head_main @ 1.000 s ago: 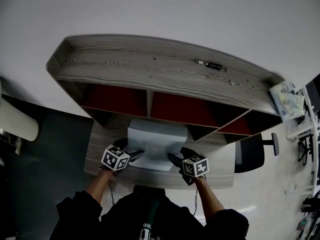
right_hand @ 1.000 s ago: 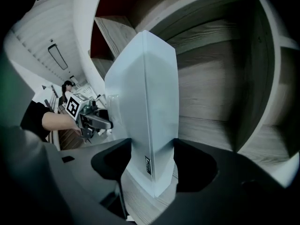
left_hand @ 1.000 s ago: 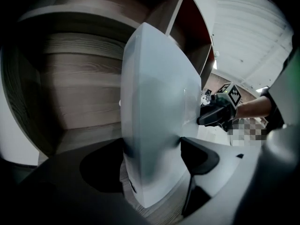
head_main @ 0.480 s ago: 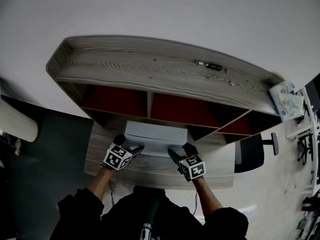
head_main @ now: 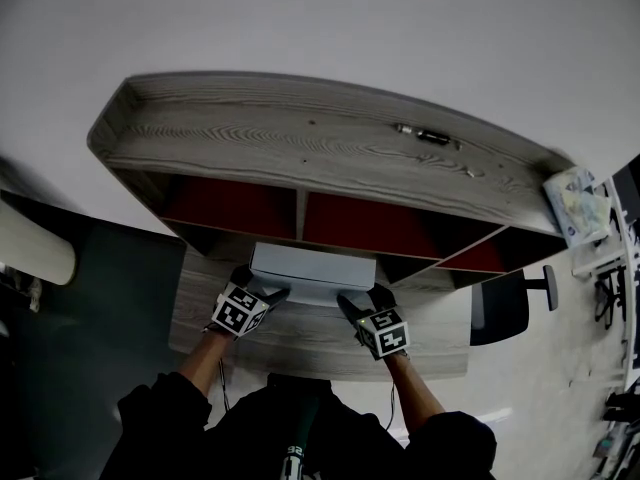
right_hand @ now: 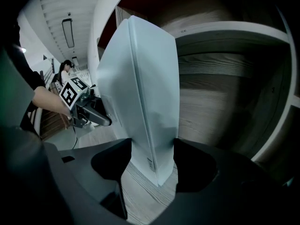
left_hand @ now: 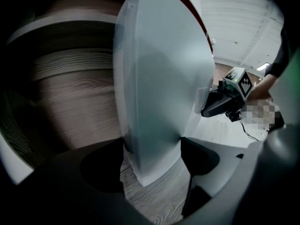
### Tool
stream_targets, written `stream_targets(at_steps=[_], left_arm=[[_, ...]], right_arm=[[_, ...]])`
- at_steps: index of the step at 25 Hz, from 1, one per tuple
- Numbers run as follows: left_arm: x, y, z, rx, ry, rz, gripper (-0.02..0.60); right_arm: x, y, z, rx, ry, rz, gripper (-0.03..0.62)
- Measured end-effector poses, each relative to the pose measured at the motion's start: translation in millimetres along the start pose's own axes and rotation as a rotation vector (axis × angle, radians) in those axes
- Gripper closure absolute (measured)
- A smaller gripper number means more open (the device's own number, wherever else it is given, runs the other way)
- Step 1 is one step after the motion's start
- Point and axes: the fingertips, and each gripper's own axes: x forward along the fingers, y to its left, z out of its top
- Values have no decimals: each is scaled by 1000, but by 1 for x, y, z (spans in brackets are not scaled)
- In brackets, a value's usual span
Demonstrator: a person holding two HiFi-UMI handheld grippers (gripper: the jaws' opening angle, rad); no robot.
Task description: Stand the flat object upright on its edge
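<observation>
A flat white box [head_main: 312,271] stands on its long edge on the wooden desk [head_main: 300,343], in front of the shelf openings. My left gripper [head_main: 268,296] is shut on the box's left end, and my right gripper [head_main: 350,305] is shut on its right end. In the left gripper view the white box [left_hand: 159,93] rises upright between the dark jaws, its bottom corner touching the wood, with the other gripper [left_hand: 224,102] clamped on its far end. The right gripper view shows the same box [right_hand: 145,97] upright between its jaws, and the other gripper [right_hand: 89,114] at the far end.
A wooden shelf unit [head_main: 300,143] with red-backed compartments [head_main: 360,220] overhangs the desk just behind the box. A small dark item [head_main: 425,133] lies on the shelf top. A dark office chair [head_main: 505,303] stands to the right. A person [right_hand: 65,71] sits far off in the right gripper view.
The box has been tipped up from lying flat on the desk onto its long edge. Both grippers rose and moved towards the shelf with it, keeping their hold.
</observation>
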Motion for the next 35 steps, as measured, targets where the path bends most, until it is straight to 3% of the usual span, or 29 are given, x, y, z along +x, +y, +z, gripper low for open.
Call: stream_targets(at_steps=[25,35], left_arm=[[11,12,7,16,-30,32,202],[-16,24,-5,-79,-70,72,204]], right_arm=[[13,-18,12,34,-49,-29,335],[-12,-15,-7,92,-62,-81,335]])
